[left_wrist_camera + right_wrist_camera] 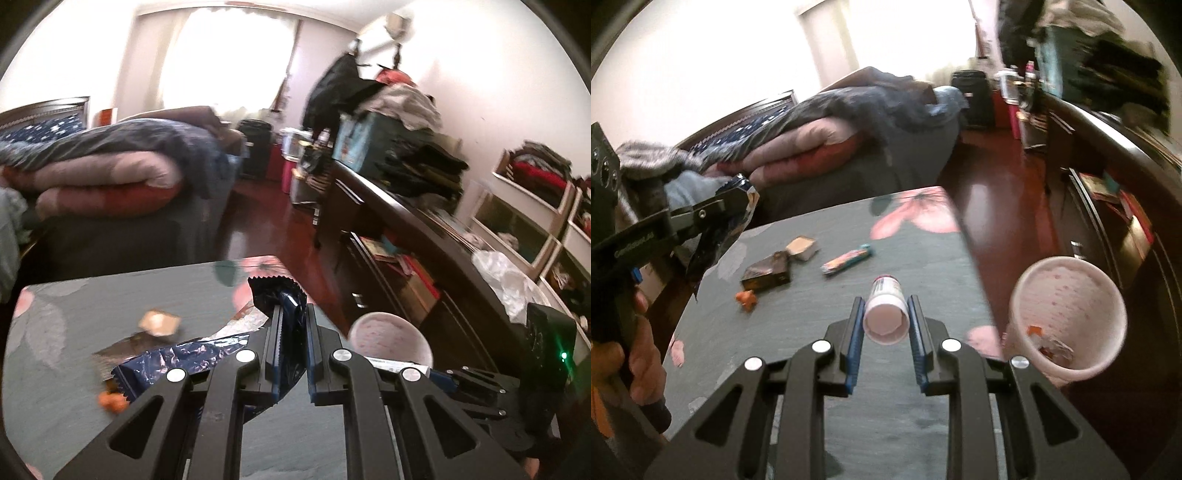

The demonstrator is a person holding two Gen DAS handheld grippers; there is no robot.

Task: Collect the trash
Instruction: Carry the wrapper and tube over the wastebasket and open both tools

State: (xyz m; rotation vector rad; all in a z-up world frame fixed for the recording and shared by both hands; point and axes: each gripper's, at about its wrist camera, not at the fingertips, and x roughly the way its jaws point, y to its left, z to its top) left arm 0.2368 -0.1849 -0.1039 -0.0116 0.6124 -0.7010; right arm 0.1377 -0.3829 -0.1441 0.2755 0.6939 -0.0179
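The small white pill bottle (886,314), light, stiff and smooth-sided, sits clamped across its body in the right hand-held gripper (885,325) above the bench (923,266), its label too blurred to read. The dark blue foil wrapper (286,314) (thin, crinkly, weightless) is pinched in the closed left hand-held gripper (293,332). At four o'clock waits the pink paper cup (1067,317), already holding scraps.
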